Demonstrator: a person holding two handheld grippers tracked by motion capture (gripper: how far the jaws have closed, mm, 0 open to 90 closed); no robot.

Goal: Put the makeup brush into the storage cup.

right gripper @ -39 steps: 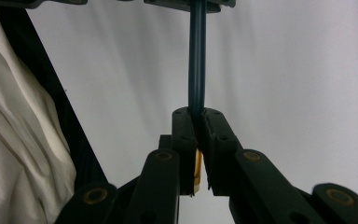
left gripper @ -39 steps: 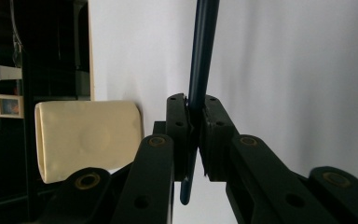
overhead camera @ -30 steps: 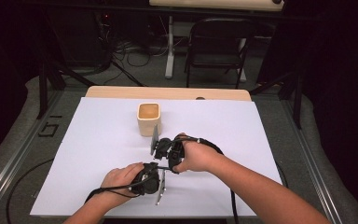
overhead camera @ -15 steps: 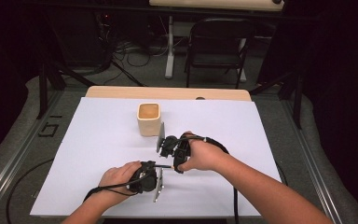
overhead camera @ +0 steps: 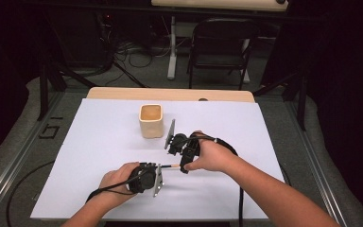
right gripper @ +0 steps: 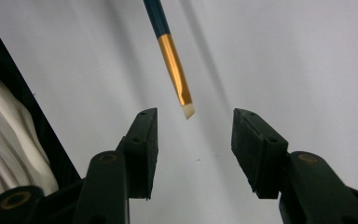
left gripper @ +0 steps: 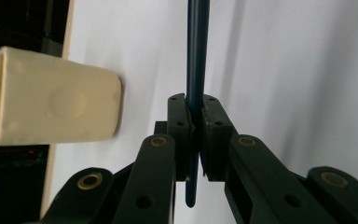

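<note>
Since a second ago my right gripper (overhead camera: 176,144) has let its jaws spread and has drawn back a little from the brush (right gripper: 172,56), ending nearer the cup (overhead camera: 151,121). Those jaws have just been opening, and in the right gripper view they stand apart with nothing between them; the brush tip hangs just ahead of them, free of both pads.

My left gripper (overhead camera: 159,171) is pressed together on the brush handle (left gripper: 196,51). In the left gripper view the dark shaft runs straight up between the pads, with a short stub of the handle end poking out below them. So the brush is off the sheet, held level at its tail end, well on my side of the cup and pointing toward my right hand (overhead camera: 212,155).

I judge it a light thing, with a stiff, thin, round handle, probably lacquered and so rather slick; pinched this near the end it could swivel in the pads if the far end is nudged. The gold ferrule (right gripper: 175,70) is hard and a shade wider, a fair second place to grip. The pale bristle tip (right gripper: 189,111) is soft and would splay or bend, so I'd keep the pads off it. The best hold is on the shaft just behind the ferrule, square across it.

The cup stands upright and open, apart from both grippers.
</note>
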